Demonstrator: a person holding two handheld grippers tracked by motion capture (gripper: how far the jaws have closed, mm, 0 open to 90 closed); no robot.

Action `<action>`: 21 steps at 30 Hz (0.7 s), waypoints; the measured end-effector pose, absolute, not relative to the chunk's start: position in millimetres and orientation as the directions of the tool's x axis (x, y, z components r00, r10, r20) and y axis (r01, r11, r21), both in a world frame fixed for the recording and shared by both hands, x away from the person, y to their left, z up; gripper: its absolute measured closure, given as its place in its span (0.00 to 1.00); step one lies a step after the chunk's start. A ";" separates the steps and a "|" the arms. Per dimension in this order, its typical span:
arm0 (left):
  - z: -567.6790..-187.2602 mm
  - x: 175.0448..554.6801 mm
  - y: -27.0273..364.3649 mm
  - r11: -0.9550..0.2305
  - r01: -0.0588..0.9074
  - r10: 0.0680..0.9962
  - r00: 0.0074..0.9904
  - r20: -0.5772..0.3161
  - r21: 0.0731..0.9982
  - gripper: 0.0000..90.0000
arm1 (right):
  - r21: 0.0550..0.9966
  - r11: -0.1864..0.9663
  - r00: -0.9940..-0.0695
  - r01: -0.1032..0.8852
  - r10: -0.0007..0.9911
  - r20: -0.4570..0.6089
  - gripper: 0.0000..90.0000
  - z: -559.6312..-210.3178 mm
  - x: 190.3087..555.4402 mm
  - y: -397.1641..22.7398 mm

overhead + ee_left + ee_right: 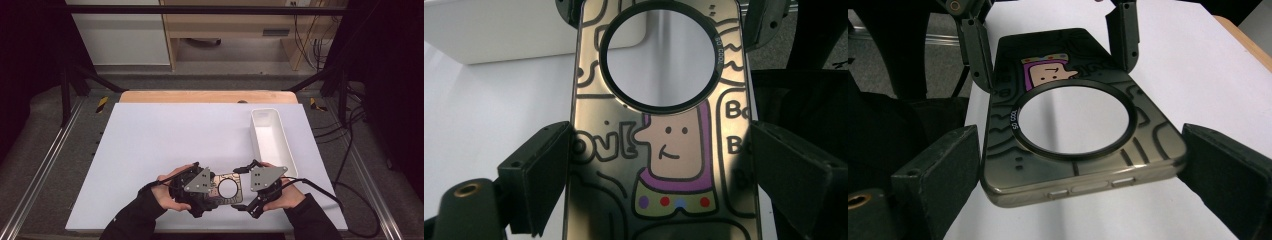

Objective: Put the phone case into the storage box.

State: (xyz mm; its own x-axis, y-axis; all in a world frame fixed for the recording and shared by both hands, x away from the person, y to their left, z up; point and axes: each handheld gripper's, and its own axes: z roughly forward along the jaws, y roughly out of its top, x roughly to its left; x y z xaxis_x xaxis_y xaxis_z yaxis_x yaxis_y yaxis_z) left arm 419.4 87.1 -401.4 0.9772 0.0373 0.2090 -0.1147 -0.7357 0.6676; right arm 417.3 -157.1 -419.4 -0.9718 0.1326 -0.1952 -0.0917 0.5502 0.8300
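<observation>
clear phone case lies between both grippers, long axis running hand to hand. left gripper pinches one end, right gripper the other.

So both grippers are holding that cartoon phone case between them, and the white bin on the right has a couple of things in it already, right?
Not quite. The white bin is empty, as the high view shows: only its bare inside. The rest holds: the left gripper and the right gripper have the cartoon phone case between them, each with its jaws on either side of one end.
</observation>
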 end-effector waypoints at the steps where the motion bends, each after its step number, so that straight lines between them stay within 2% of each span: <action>1: -401.5 419.2 86.7 -0.735 -0.116 0.036 0.977 0.210 0.668 0.13 | 0.829 0.552 -0.972 -0.094 0.128 -0.195 0.06 -420.0 417.2 -156.6; 21: -405.5 415.6 84.0 -0.728 -0.139 0.006 0.978 0.209 0.671 0.13 | 0.828 0.539 -0.971 -0.156 0.070 -0.228 0.11 -427.6 414.4 -151.9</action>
